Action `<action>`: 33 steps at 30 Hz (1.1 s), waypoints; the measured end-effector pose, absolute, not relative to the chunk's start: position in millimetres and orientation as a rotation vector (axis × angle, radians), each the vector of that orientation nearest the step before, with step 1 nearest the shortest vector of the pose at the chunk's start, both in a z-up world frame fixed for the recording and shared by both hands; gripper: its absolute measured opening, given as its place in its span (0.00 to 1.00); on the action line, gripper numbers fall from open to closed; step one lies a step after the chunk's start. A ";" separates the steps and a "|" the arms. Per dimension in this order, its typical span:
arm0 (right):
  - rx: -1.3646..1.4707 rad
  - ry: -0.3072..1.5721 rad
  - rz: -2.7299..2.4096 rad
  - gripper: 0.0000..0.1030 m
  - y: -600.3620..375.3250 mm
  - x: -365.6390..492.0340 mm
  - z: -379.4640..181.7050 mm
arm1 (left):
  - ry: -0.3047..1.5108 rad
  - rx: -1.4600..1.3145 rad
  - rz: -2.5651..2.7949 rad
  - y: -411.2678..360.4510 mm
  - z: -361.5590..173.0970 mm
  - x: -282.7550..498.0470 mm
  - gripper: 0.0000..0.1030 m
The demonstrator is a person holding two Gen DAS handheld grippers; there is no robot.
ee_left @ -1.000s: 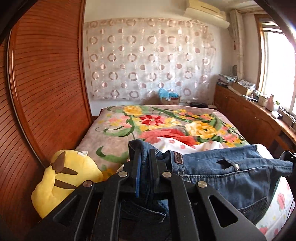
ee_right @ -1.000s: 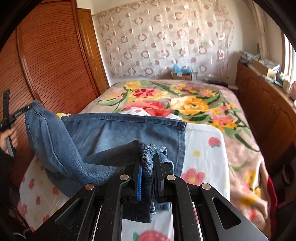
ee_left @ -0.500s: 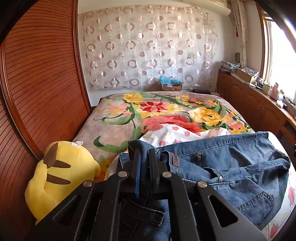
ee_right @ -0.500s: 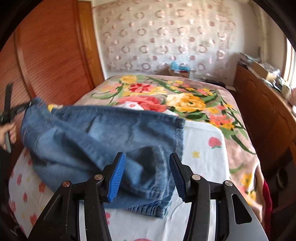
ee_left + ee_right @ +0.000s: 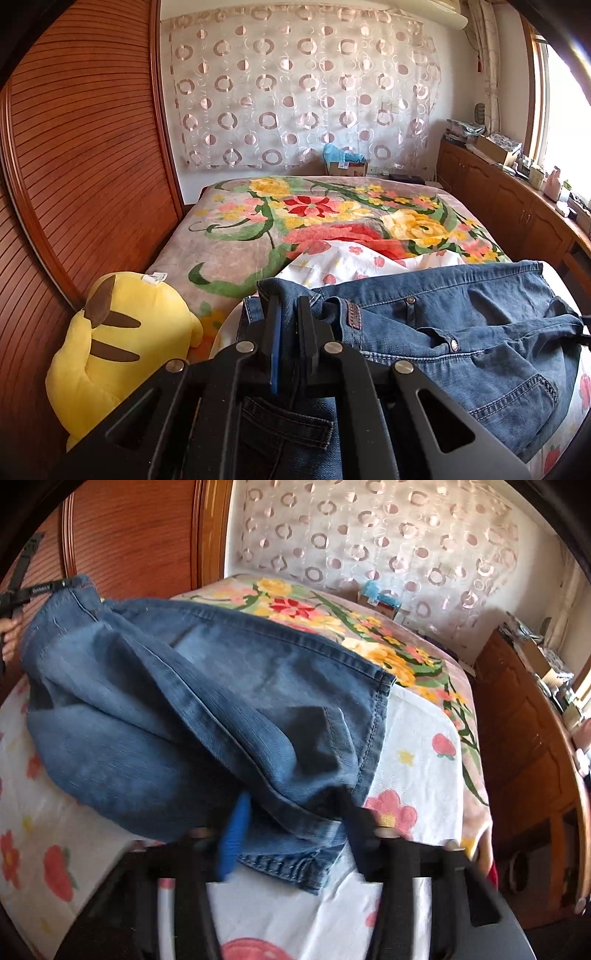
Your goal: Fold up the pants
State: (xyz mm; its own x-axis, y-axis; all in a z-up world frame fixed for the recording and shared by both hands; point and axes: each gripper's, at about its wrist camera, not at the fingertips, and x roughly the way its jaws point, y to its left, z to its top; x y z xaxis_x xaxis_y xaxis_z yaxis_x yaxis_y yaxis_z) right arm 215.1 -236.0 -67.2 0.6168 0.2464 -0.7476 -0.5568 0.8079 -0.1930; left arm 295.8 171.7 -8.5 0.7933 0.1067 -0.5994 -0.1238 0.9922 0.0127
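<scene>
So the jeans (image 5: 192, 709) are lying across the near end of the bed (image 5: 229, 254), on a white flowered sheet (image 5: 413, 775) that sits over a big floral blanket (image 5: 332, 214). The waistband end is toward the bed's left edge and the leg hems toward the right edge. The left gripper (image 5: 290, 332) is pinched tight on the waistband, denim squeezed between its pads. The right gripper (image 5: 291, 823) is a bit blurred; its jaws have just been closing, the hem end of the legs lies between them, but the fingers stand apart and I don't see them pressing the cloth. A yellow plush toy (image 5: 118, 343) is wedged at the bed's left edge against the wooden wardrobe (image 5: 81, 147), just beside the waistband. Wooden cabinets (image 5: 517, 210) with clutter on top run along the right side under the window (image 5: 565, 110), and a curtain with ring patterns (image 5: 303, 92) hangs on the far wall, with a small box (image 5: 347, 166) below it. There's a leather patch (image 5: 353, 315) on the waistband, but any writing on it is too small to read.
</scene>
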 end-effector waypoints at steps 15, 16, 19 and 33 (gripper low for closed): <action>-0.259 0.617 0.419 0.06 -230.7 282.5 19.9 | 0.520 -0.053 0.189 183.2 16.7 309.5 0.08; -0.261 0.615 0.407 0.06 -226.7 289.4 21.3 | 0.520 -0.059 0.194 185.2 16.0 314.2 0.08; -0.307 0.669 0.299 0.06 -206.1 315.7 7.7 | 0.547 -0.045 0.193 184.9 10.5 328.7 0.08; -0.274 0.740 0.290 0.25 -175.1 380.8 -33.0 | 0.599 -0.034 0.166 180.0 3.2 319.1 0.28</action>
